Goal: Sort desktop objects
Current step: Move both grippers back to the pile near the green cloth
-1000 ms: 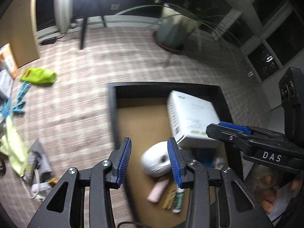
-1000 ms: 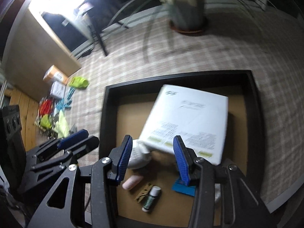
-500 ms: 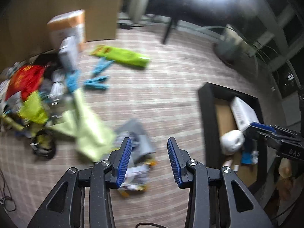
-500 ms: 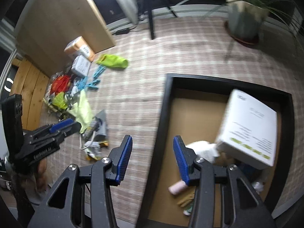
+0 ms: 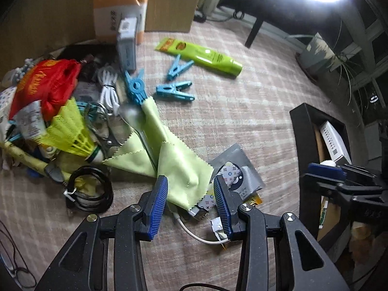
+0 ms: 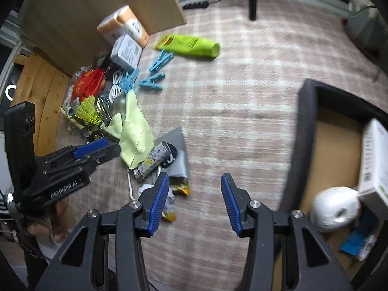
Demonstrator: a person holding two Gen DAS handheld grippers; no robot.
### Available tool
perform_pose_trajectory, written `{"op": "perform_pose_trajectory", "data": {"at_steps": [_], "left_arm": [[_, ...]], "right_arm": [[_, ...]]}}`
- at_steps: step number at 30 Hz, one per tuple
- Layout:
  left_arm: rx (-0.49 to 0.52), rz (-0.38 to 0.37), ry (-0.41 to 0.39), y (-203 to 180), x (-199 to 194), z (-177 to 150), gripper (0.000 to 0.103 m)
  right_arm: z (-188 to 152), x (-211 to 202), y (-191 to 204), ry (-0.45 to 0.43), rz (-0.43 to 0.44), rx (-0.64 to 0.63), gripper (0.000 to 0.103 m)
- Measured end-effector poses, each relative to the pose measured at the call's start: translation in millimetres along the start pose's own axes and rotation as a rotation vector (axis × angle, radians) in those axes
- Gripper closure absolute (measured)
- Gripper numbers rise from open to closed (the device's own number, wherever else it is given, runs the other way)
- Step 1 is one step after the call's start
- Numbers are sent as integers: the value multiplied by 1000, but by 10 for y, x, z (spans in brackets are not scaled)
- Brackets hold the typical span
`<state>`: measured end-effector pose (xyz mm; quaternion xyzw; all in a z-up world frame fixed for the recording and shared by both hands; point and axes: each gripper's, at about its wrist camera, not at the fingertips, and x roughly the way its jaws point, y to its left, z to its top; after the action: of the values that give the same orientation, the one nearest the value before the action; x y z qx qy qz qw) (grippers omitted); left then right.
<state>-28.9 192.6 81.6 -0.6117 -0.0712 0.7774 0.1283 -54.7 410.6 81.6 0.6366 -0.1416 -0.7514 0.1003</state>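
Picking from the loose pile looks like the step in hand, and the left gripper [image 5: 190,198] hangs over its near edge with jaws partly apart and nothing between the pads. I would bring it straight down over one item only: the corner of the pale green cloth [image 5: 169,160] lies right under the jaws, on top of a small patterned case [image 6: 151,161] and a white cable [image 5: 194,234], so a careless close could snag two things at once. Pinching the cloth by its free corner and lifting slowly would let the rest fall clear.

The right gripper [image 6: 194,198] hovers over bare rug [image 6: 242,97] between the pile and the black tray [image 6: 305,101], jaws wide apart, empty and touching nothing. It seems free to steady the case or take a second item.

Farther out in the pile sit a yellow shuttlecock [image 5: 70,135], a red bag [image 5: 46,80], blue clothespins [image 5: 174,91] and a green tube [image 5: 201,57], with boxes [image 5: 121,12] against the wooden panel beyond. Off to the right, the tray already holds a white box [image 6: 374,160] and a white rounded object [image 6: 335,212], so sorted things appear to go there.
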Motion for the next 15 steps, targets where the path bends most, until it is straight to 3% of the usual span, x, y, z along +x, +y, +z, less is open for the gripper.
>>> {"op": "perform_pose_trajectory", "data": {"at_steps": [6, 15], "left_arm": [[31, 5, 30, 18, 167, 63, 66], [19, 50, 33, 65, 262, 101, 66]], "right_arm": [[90, 317, 91, 48, -11, 15, 61], [110, 520, 114, 92, 16, 26, 73]]}}
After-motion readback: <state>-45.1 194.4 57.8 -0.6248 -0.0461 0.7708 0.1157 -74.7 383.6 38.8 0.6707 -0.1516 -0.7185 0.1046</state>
